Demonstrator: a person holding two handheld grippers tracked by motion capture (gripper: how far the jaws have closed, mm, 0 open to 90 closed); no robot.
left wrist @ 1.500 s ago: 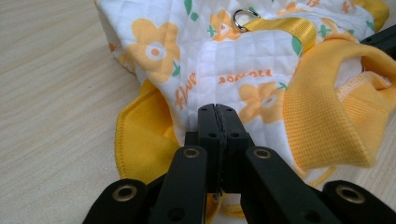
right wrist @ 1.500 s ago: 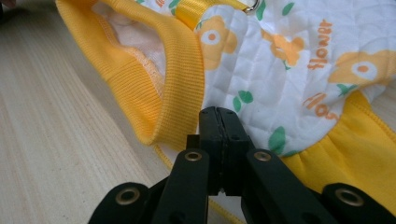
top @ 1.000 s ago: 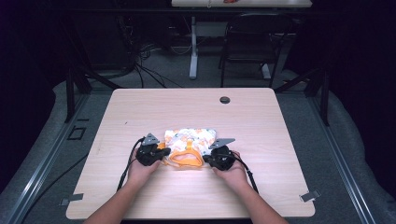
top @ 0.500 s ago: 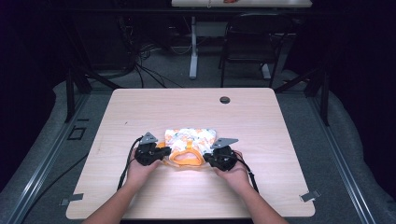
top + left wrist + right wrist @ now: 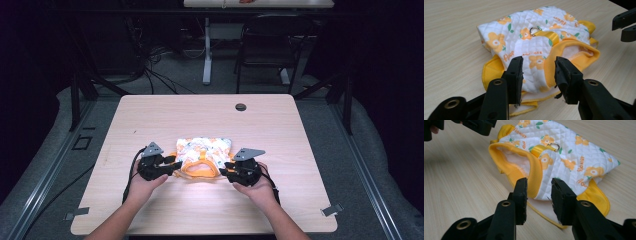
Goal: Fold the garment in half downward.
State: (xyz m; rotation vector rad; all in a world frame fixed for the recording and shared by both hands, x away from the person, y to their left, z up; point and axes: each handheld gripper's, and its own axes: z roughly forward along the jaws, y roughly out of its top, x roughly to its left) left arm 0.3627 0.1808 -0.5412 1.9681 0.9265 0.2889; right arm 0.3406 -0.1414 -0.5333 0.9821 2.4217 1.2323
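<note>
A small quilted garment (image 5: 202, 150), white with orange flowers and yellow trim, lies folded flat on the wooden table (image 5: 300, 200). A metal ring on a yellow strap (image 5: 535, 31) sits on top of it. My left gripper (image 5: 175, 164) hovers at its near left edge and my right gripper (image 5: 224, 172) at its near right edge. Both sets of jaws have just been opening. In the left gripper view the left gripper (image 5: 539, 65) stands open over the garment (image 5: 536, 42), the pads off the cloth. The right gripper (image 5: 539, 186) is likewise open over the yellow collar (image 5: 534, 177).
A dark cable hole (image 5: 240, 106) sits near the table's far edge. Beyond the table stand a black chair (image 5: 265, 45) and a desk leg, with cables on the floor. Bare wood surrounds the garment on all sides.
Both grippers were shut on the garment's near yellow edge. They have since opened, let go of it, and risen slightly, moving a little apart. The garment lies still.
</note>
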